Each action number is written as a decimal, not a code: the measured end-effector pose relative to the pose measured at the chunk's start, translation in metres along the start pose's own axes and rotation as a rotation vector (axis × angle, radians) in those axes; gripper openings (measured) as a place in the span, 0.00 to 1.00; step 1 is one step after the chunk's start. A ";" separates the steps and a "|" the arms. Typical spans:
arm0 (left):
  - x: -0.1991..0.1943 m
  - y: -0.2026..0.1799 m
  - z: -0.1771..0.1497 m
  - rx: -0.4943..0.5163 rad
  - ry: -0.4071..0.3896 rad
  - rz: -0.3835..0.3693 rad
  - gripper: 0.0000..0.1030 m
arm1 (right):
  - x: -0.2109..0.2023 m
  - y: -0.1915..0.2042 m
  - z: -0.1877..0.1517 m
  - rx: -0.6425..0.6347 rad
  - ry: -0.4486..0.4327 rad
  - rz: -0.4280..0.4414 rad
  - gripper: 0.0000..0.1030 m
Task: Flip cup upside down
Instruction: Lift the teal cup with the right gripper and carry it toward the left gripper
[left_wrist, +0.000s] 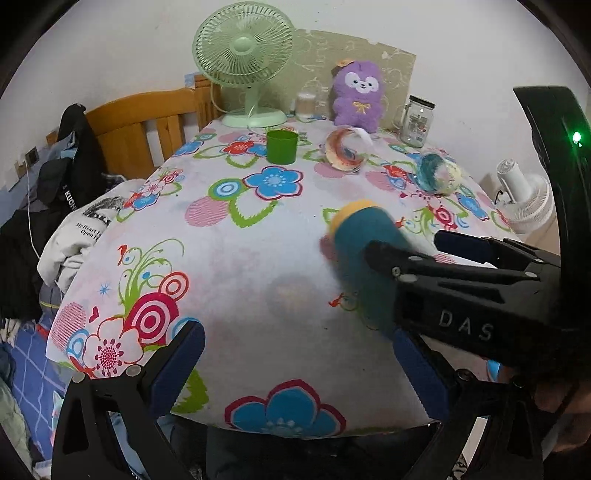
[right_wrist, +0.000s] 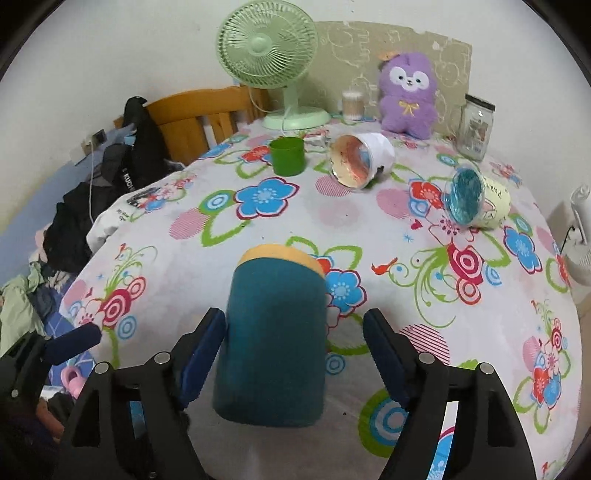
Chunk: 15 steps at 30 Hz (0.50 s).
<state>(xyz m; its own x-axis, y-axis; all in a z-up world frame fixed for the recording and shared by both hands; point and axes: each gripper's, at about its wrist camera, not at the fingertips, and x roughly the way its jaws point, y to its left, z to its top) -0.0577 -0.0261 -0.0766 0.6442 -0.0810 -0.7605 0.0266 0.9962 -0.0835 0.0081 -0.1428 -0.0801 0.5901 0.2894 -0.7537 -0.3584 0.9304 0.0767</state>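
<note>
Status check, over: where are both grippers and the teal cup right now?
Right gripper open, jaws astride the teal cup; grip not visible. Left gripper open, holding nothing. Green cup and two tipped cups far off, nothing blocking.

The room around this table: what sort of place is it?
Probably a bedroom at home. A wooden bed frame with clothes piled beside it stands by the table, which carries a desk fan and a plush toy.

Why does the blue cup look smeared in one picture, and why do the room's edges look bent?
Left wrist view: the blue cup is motion-blurred, its edges soft, while the fan is sharp. Right wrist view: the cup is crisper, between the right gripper fingers. Both views: fisheye lenses bow the table and darken the corners.
</note>
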 end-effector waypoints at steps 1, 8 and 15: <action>-0.001 -0.001 0.000 0.002 -0.003 -0.003 1.00 | -0.001 0.001 0.000 -0.006 -0.003 -0.005 0.78; 0.002 -0.006 0.001 0.015 0.002 -0.011 1.00 | -0.007 -0.001 0.002 -0.014 -0.015 -0.020 0.80; 0.004 -0.006 0.004 0.003 0.004 -0.004 1.00 | -0.010 -0.002 0.006 -0.013 -0.022 0.000 0.80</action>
<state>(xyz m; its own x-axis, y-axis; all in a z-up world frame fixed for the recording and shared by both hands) -0.0520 -0.0321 -0.0770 0.6412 -0.0853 -0.7626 0.0318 0.9959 -0.0846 0.0072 -0.1462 -0.0692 0.6056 0.2942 -0.7394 -0.3677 0.9275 0.0679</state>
